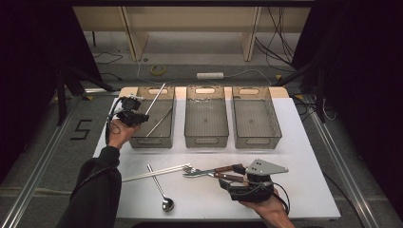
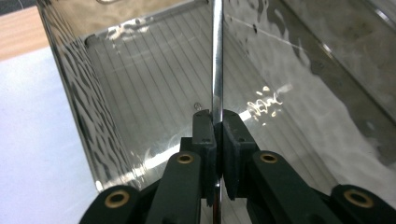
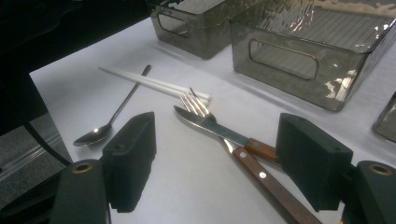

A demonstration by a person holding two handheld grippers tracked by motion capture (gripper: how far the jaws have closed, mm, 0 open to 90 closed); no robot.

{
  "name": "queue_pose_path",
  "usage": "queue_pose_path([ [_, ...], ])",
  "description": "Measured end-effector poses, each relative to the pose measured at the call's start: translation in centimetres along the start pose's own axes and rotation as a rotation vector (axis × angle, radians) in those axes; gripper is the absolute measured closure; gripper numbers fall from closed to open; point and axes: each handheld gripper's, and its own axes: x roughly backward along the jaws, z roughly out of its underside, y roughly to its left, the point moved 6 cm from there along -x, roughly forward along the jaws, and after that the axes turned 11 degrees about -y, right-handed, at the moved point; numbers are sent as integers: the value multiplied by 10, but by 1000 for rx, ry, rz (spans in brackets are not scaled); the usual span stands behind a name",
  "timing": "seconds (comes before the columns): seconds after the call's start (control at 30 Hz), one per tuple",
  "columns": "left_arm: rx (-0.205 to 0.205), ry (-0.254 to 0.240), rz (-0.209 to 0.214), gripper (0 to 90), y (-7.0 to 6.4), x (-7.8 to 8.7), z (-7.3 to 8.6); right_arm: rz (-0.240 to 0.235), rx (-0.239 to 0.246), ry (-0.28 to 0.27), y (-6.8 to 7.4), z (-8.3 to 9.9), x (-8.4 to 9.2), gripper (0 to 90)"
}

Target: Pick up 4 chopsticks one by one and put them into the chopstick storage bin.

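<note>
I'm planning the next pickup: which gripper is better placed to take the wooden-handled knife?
Right. The right gripper is open with the knife between its jaws; the left gripper is shut on a metal chopstick over the left bin.

The high view looks forward and down from above the person's side onto the white rectangular table (image 1: 304,156), the three smoky clear plastic bins at 12 o'clock. The left gripper view rides close, facing into the leftmost smoky bin (image 2: 140,93). The right gripper view sits low, facing the wood-handled steel knife (image 3: 233,144), also seen from above (image 1: 214,173).
</note>
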Motion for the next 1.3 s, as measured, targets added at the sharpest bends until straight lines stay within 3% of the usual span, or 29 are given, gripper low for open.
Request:
queue_pose_path([
  [0.23,14,3,5,654,-3,5,2,-1,-3,0,0,0,0,301],
  [0.3,33,3,17,554,-6,10,1,-3,-3,-2,0,-1,1,301],
  [0.33,51,-3,47,530,-11,18,2,-3,-6,-4,-1,-1,1,301],
  [0.43,51,-13,69,452,-17,26,4,-2,-7,-4,-1,-1,1,301],
  [0.47,21,-6,73,428,-23,34,8,-2,-8,-5,-1,-1,1,301],
  [0.77,-29,-12,134,336,-41,62,19,6,-8,-16,-3,-3,3,300],
  [0.83,-50,-8,125,323,-42,64,21,7,-12,-25,-3,-4,3,301],
  [1.3,-143,51,177,247,-66,82,38,1,-16,-27,-3,-4,3,301],
])
